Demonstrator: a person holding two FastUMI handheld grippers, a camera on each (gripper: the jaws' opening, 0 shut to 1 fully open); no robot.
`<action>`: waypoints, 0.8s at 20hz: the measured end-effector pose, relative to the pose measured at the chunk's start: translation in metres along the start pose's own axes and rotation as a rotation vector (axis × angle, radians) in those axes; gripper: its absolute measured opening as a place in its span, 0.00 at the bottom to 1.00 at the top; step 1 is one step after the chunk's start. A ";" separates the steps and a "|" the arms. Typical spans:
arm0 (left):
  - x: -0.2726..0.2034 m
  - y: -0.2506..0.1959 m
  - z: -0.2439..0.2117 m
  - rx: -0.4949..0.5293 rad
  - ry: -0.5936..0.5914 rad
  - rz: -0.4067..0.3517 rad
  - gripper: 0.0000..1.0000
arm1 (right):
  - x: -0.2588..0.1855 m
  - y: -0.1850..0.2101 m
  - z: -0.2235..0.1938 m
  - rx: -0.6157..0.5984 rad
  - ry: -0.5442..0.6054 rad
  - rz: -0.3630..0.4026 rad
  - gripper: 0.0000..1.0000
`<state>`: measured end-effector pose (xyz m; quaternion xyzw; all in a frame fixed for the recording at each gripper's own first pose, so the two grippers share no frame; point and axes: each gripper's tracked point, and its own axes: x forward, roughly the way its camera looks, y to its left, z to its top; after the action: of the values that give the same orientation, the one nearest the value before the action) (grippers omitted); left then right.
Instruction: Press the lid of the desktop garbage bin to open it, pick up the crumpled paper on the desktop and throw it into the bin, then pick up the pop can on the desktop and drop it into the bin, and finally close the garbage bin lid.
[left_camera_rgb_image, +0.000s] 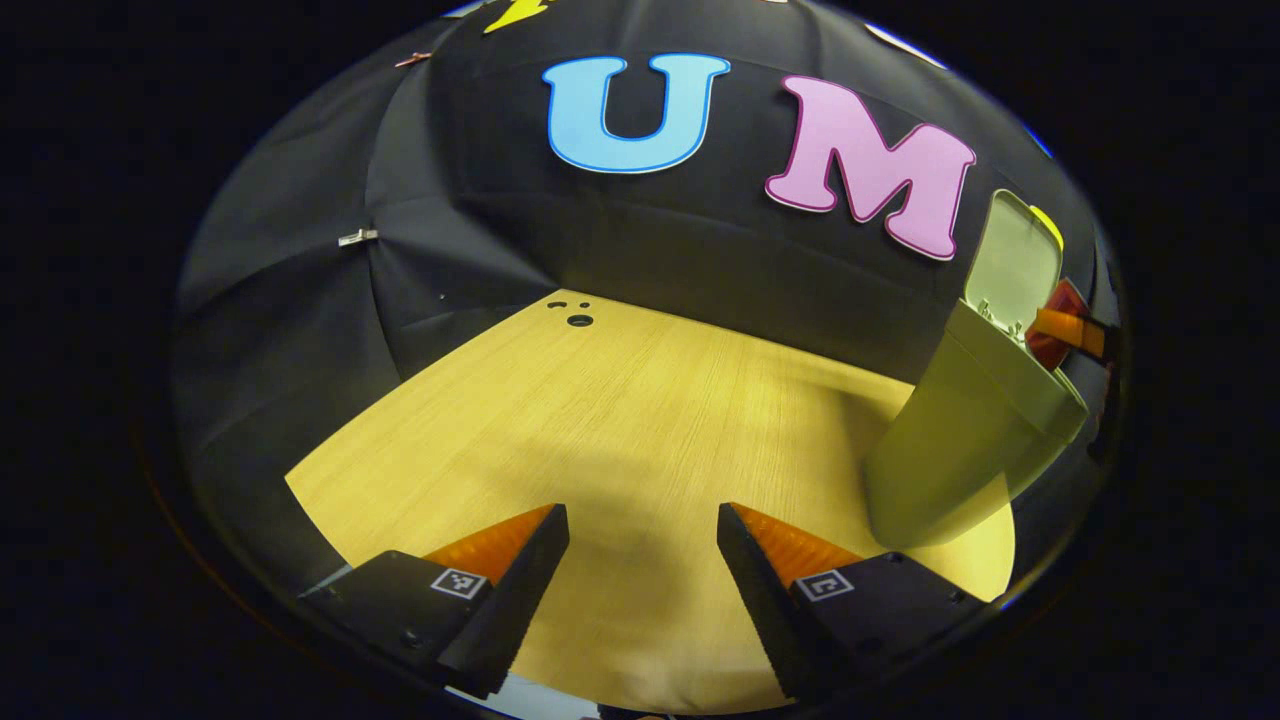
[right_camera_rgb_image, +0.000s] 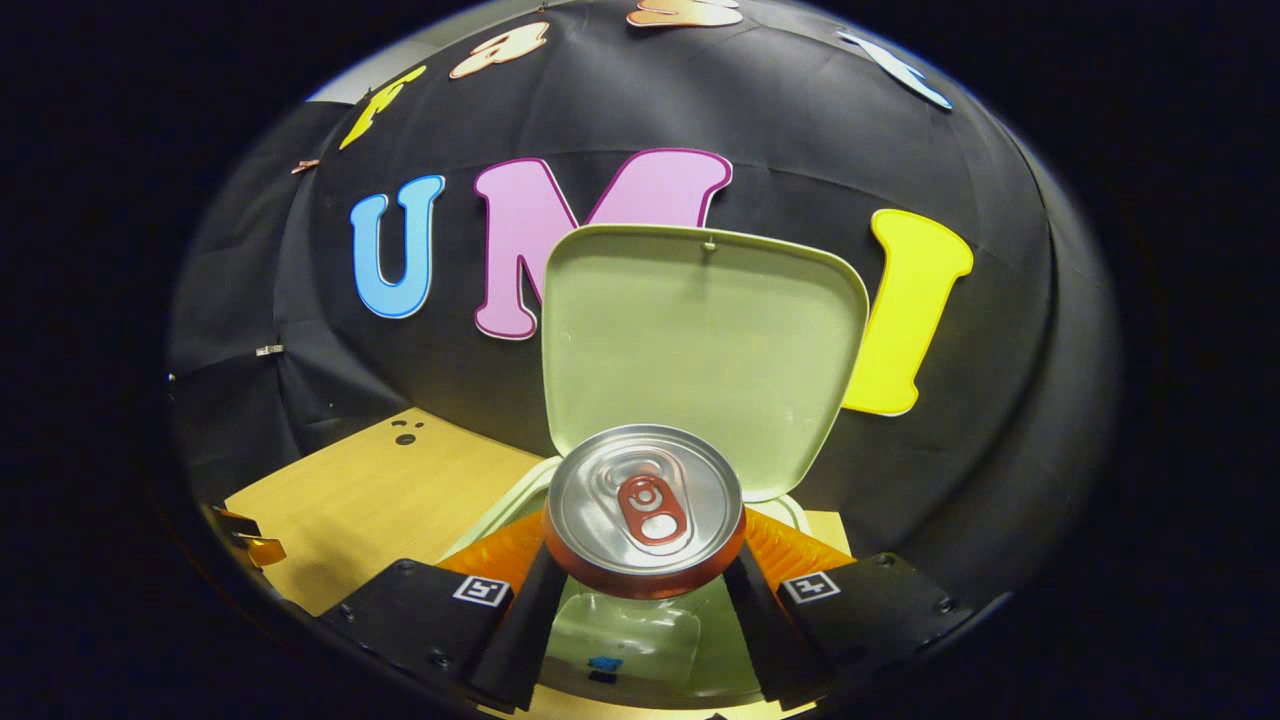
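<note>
Pale wood tabletop (left_camera_rgb_image: 620, 420) — small dark holes (left_camera_rgb_image: 579, 320) near back edge.

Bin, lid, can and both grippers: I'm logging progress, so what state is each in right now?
Bin: upright on the table.
Lid: open, raised.
Can: upright, gripped over the open bin.
Right gripper: shut on the can.
Left gripper: open, holding nothing.

A light wooden table (left_camera_rgb_image: 620, 420) carries a pale green bin (left_camera_rgb_image: 960, 440) standing near its far right edge, lid raised.
</note>
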<state>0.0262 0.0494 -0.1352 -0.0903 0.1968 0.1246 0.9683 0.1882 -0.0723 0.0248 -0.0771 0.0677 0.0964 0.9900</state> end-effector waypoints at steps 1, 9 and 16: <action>-0.001 0.000 -0.001 0.004 -0.002 0.002 0.96 | 0.000 0.003 -0.002 -0.001 0.003 0.003 0.83; -0.012 0.015 -0.015 -0.013 0.022 -0.027 0.96 | -0.004 0.004 -0.004 -0.019 0.009 -0.060 0.96; -0.014 0.049 -0.016 -0.036 0.022 -0.010 0.96 | -0.029 0.008 0.047 0.006 -0.078 -0.081 0.97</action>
<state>-0.0056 0.0901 -0.1498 -0.1099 0.2047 0.1224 0.9649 0.1637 -0.0616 0.0735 -0.0730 0.0261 0.0593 0.9952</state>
